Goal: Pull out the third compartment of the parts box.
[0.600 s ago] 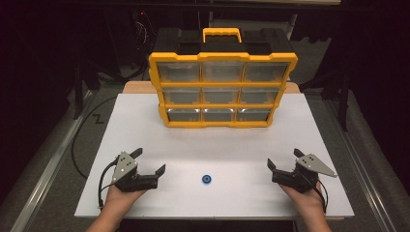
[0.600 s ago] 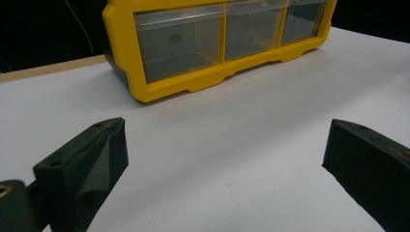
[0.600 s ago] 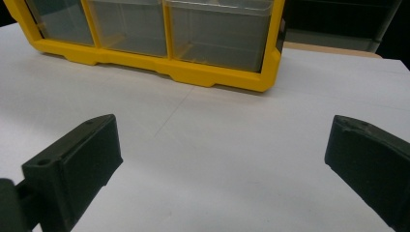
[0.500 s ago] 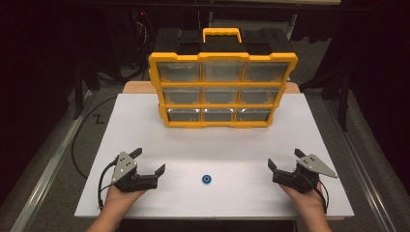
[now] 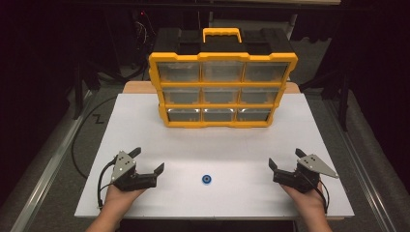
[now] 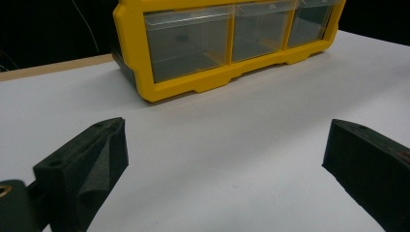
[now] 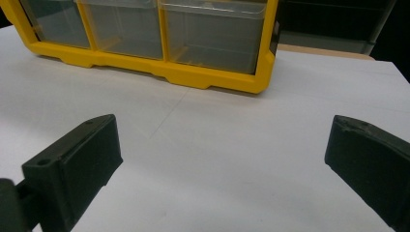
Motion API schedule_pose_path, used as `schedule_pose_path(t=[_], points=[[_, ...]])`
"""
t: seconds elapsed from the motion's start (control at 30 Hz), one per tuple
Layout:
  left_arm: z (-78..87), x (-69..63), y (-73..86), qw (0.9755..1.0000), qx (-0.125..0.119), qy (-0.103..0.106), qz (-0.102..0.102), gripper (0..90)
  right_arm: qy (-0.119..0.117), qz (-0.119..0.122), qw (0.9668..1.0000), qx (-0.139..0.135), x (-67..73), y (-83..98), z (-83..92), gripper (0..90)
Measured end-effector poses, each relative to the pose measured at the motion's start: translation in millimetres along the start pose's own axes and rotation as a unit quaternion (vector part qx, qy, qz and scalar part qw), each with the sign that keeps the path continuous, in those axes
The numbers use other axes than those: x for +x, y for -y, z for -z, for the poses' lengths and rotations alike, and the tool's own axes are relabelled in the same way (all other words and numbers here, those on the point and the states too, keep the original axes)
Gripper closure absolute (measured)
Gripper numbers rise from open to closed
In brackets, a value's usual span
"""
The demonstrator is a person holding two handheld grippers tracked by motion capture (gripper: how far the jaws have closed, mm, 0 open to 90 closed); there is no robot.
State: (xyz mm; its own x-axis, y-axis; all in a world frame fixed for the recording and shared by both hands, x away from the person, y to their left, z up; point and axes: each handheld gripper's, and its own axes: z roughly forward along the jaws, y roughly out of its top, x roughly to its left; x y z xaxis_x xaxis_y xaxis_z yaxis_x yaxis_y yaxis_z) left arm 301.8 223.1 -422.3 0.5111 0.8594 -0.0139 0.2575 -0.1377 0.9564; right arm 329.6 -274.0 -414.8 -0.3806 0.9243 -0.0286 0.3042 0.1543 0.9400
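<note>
A yellow drawer cabinet (image 5: pixel 222 89) with clear drawers stands upright at the far middle of the white table (image 5: pixel 145 130). A small blue ring (image 5: pixel 207 179) lies flat near the front edge, between my two hands. My left gripper (image 5: pixel 146 159) rests at the front left, open and empty. At the front right my right gripper (image 5: pixel 285 158) is open too, nothing between its jaws. In the left gripper view the cabinet's bottom row of drawers (image 6: pixel 222 38) lies ahead beyond the spread jaws. The right gripper view shows the same bottom row (image 7: pixel 159 34) from the other side.
Black cables (image 5: pixel 84 140) trail off the table's left side onto the floor. A wooden strip (image 5: pixel 140 87) shows behind the white table. Dark floor and stands surround the table.
</note>
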Motion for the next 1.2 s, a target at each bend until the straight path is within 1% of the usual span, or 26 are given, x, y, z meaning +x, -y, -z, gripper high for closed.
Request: schedule_pose_path(t=[0.27,0.53,0.67,0.77,0.87,0.97,1.0,1.1,1.17,1.2], points=[[-0.6,1.5,0.3,1.0,0.001,0.001,-0.001,2.7,0.0,0.002,1.0,0.003,-0.2,0.6,-1.9,1.0],[-0.8,-0.1,0.3,1.0,-0.003,0.003,-0.001,2.7,-0.002,0.003,1.0,0.004,0.7,1.0,-1.9,1.0],[-2.8,-1.4,1.2,1.0,-0.003,0.007,-0.001,2.6,0.0,0.001,1.0,0.006,1.0,1.5,-2.5,1.0],[-4.8,-2.2,2.1,0.9999,-0.002,0.01,-0.002,2.7,-0.005,-0.001,1.0,0.006,1.5,1.6,-3.6,1.1],[-5.8,-3.0,2.7,0.9999,0.0,0.016,-0.007,2.6,0.002,0.002,0.9999,0.01,2.4,2.1,-6.3,1.0],[-6.4,-3.6,2.7,0.9997,0.002,0.021,-0.007,2.5,0.0,0.001,0.9999,0.011,3.7,1.8,-8.8,1.0],[-6.4,-3.6,2.7,0.9997,0.002,0.021,-0.007,2.5,0.003,0.002,0.9999,0.011,4.3,1.4,-9.2,1.0],[-5.9,-3.6,2.5,0.9998,0.0,0.021,-0.007,2.4,-0.001,0.0,1.0,0.001,6.3,-0.7,-12.5,1.0],[-5.9,-3.3,2.4,0.9998,0.0,0.021,-0.002,2.4,0.001,0.003,1.0,0.006,7.1,-2.3,-15.3,1.0],[-6.0,-3.0,2.1,0.9997,0.001,0.024,0.003,2.4,-0.002,0.0,1.0,0.009,7.1,-3.4,-16.9,1.0]])
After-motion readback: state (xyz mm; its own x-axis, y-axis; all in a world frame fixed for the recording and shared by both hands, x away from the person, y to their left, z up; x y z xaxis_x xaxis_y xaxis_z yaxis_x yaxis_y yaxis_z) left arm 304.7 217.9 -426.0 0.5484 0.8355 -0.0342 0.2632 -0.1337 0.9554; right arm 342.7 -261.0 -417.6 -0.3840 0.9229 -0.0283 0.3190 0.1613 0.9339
